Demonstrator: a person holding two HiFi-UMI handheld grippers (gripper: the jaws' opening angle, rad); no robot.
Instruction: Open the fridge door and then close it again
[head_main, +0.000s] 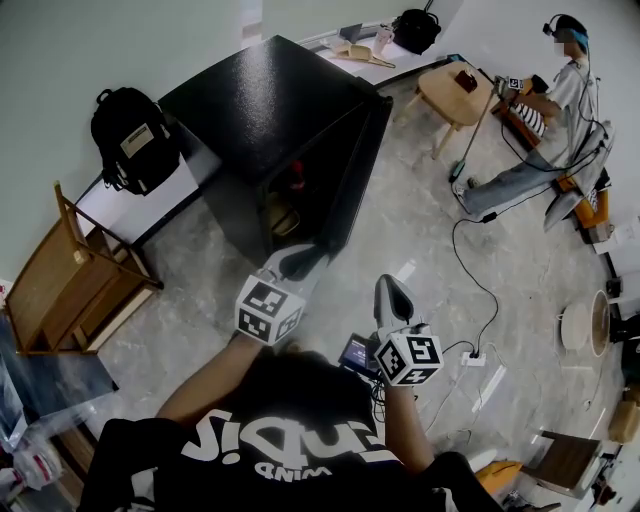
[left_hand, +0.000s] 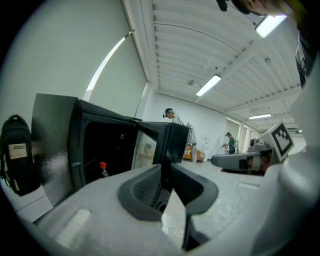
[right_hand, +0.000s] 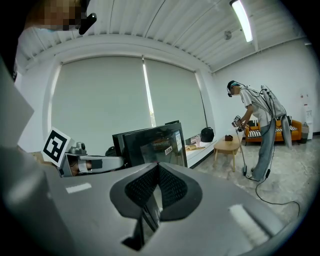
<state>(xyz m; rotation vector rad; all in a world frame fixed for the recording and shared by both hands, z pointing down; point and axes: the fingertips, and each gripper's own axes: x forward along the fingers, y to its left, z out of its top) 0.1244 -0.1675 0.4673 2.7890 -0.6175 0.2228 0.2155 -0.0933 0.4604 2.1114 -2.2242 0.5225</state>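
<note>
A small black fridge (head_main: 270, 100) stands on the floor with its door (head_main: 355, 170) swung open toward me. Inside it a red-capped bottle (left_hand: 102, 169) shows. My left gripper (head_main: 300, 262) is at the door's free edge. In the left gripper view that edge (left_hand: 172, 142) runs down into the gap between the jaws, and the pads sit against it. My right gripper (head_main: 392, 295) hangs to the right of the door, apart from it, with its pads (right_hand: 170, 187) together and nothing between them. The fridge (right_hand: 150, 142) lies ahead of it.
A black backpack (head_main: 130, 135) leans by the wall left of the fridge. A wooden chair (head_main: 75, 280) stands at the left. A small wooden table (head_main: 455, 90) and another person (head_main: 545, 130) are at the back right. A cable (head_main: 470, 270) and power strip (head_main: 472, 357) lie on the floor.
</note>
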